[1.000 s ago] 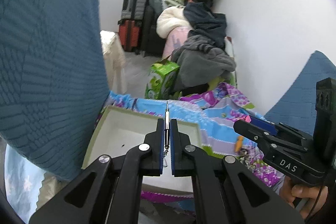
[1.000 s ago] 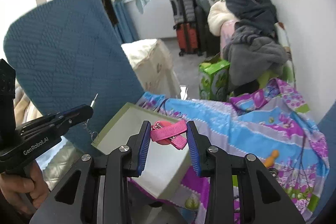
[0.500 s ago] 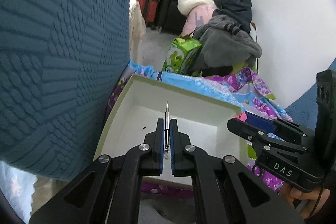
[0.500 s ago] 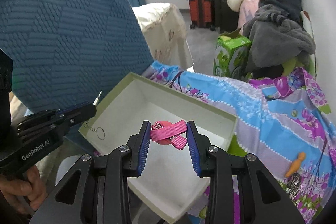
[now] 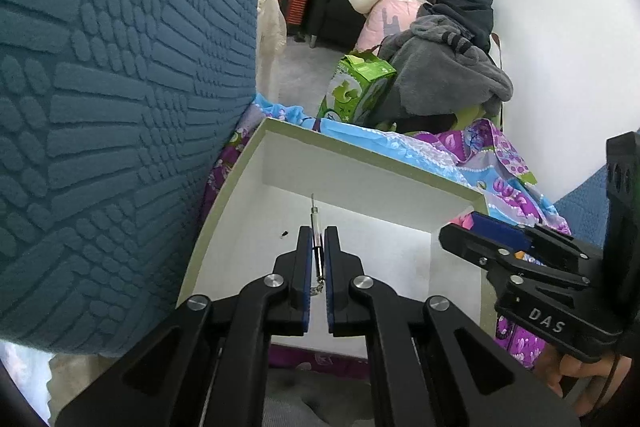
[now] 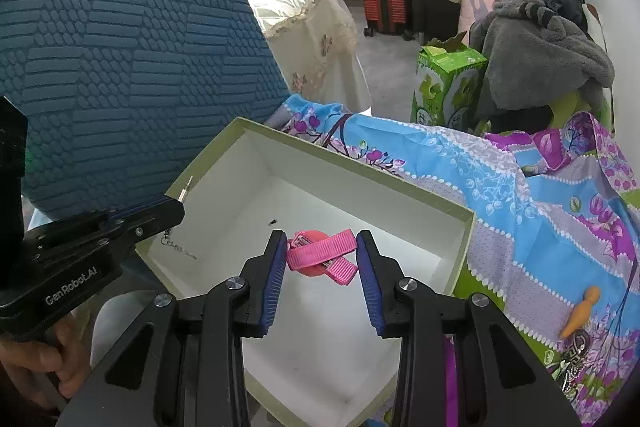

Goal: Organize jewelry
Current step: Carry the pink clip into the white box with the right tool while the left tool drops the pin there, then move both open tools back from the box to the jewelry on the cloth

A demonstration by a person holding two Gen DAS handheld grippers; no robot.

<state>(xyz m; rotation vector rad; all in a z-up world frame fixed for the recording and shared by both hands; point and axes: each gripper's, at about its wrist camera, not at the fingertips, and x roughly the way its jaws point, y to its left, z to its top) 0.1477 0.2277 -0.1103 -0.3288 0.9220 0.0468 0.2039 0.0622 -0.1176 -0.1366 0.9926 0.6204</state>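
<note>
Jewelry is seen at two pairs of tongs held over an open white box [image 6: 460, 227] with an olive-green rim, which lies on a floral bedspread [image 6: 520, 195] in blue and purple. The left tongs [image 5: 318, 247] are closed tight on a thin metal pendant [image 5: 314, 215], whose pointed tip sticks out past the blue pads; a short chain [image 6: 172, 247] with a ring hangs below them, just inside the left wall of the box. In the right wrist view the left tongs [image 6: 176, 205] appear at the left rim of the box, gripped by a hand [image 6: 44, 359]. The jaws of the right tongs [image 6: 322, 251] are opening, with a pink ribbon hair clip [image 6: 320, 253] between them; the left pad is seen touching the ribbon, while a narrow gap shows at the right pad. Whether the clip already rests on the white floor of the box cannot be told. A small dark speck [image 6: 273, 222] lies on the box floor, apart from both items. An orange peg-shaped piece [image 6: 580, 313] lies on the bedspread to the right of the box, well apart from it. A large teal textured cushion [image 6: 120, 47] stands against the left side of the box, and a green carton [image 6: 448, 87] is seen beyond the bed, beside a heap of clothes [image 6: 540, 47].
</note>
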